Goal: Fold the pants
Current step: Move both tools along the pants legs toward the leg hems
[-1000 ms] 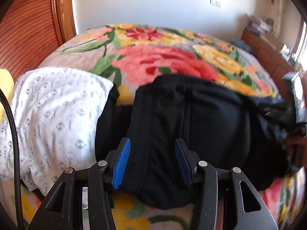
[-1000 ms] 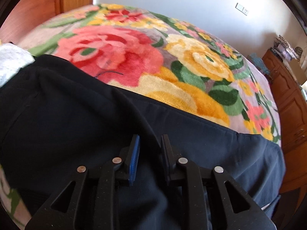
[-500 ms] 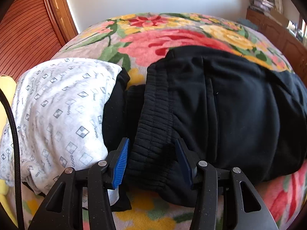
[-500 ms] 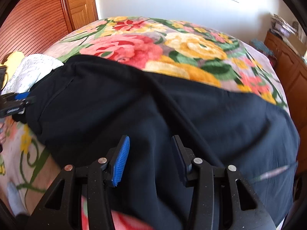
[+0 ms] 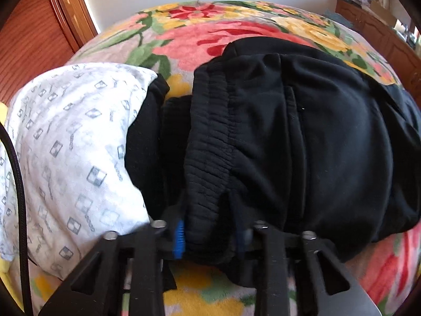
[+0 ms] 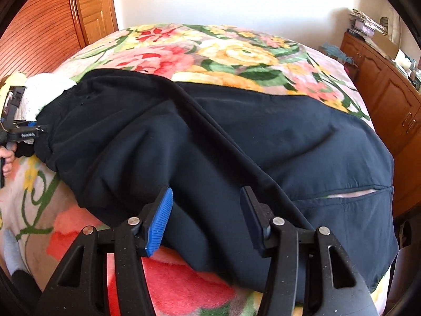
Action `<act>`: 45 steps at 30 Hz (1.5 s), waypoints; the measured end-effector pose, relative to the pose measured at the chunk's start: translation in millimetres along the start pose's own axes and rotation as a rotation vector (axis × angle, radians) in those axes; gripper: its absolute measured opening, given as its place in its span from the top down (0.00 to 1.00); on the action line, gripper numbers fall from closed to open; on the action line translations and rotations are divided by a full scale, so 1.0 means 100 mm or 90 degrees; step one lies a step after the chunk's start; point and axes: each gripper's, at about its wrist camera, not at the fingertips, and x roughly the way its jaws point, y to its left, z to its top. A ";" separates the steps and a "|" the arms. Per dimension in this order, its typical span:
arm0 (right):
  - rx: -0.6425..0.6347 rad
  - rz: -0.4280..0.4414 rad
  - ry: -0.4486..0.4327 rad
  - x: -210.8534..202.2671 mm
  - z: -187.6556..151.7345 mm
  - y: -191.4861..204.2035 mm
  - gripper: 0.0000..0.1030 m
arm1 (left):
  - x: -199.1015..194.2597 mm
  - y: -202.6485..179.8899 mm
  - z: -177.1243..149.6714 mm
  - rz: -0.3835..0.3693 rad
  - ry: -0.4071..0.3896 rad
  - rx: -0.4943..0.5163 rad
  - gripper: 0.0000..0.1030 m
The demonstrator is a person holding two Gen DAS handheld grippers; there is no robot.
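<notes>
Black pants (image 5: 315, 137) lie across a floral blanket (image 5: 210, 34) on a bed, the ribbed waistband (image 5: 210, 144) toward the left. My left gripper (image 5: 209, 237) is closing, and its pads pinch the near end of the waistband, which bunches between them. The right wrist view has this gripper (image 6: 39, 129) at the pants' left end, held by a hand (image 6: 8, 155). My right gripper (image 6: 206, 216) hovers over the near edge of the pants' legs (image 6: 184, 137). Its jaws are opening and the pads touch no cloth.
A white patterned pillow (image 5: 65, 144) lies left of the pants, with another black garment (image 5: 144, 137) tucked against it. A black cable (image 5: 15, 171) runs down the left edge. Wooden slatted doors (image 6: 39, 34) stand at the left, a wooden cabinet (image 6: 381, 92) at the right.
The left gripper sank onto the waistband and closed on it. The right gripper let go of the dark cloth, spread its jaws and drew back along the pants, so more of them shows.
</notes>
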 end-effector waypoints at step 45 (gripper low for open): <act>0.140 -0.067 -0.027 -0.68 -0.55 -1.25 0.35 | -1.37 -0.89 -0.15 -0.171 -0.214 0.066 0.15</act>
